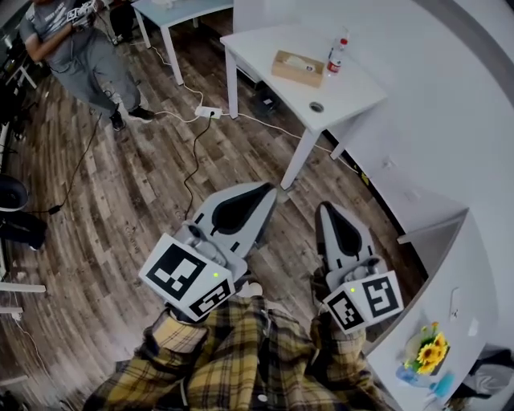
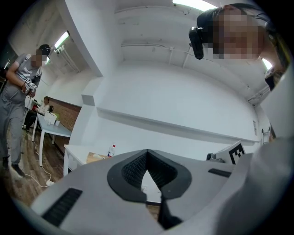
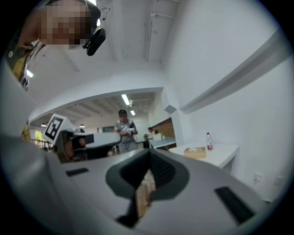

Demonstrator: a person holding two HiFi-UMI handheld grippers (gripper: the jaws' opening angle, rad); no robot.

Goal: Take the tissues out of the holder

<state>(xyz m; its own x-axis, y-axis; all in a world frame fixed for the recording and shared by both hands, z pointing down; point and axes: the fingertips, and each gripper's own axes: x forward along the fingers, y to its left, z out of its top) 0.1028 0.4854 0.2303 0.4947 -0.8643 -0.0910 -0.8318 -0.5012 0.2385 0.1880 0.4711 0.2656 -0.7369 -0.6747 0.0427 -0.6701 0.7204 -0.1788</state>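
Observation:
A wooden tissue holder [image 1: 298, 67] with white tissue showing at its top sits on a white table [image 1: 265, 40] across the room. It shows small in the left gripper view [image 2: 94, 157] and the right gripper view [image 3: 195, 152]. A red-capped bottle [image 1: 336, 54] stands beside it. Both grippers are held close to my body over the wooden floor, far from the table. The left gripper [image 1: 271, 186] [image 2: 147, 151] is shut and holds nothing. The right gripper [image 1: 327, 207] [image 3: 149, 151] is shut and empty as well.
A person in grey [image 1: 76, 48] stands at the far left by another table [image 1: 173, 12]. A power strip [image 1: 207, 112] and cables lie on the floor before the white table. A white counter with sunflowers [image 1: 430, 349] is at my right.

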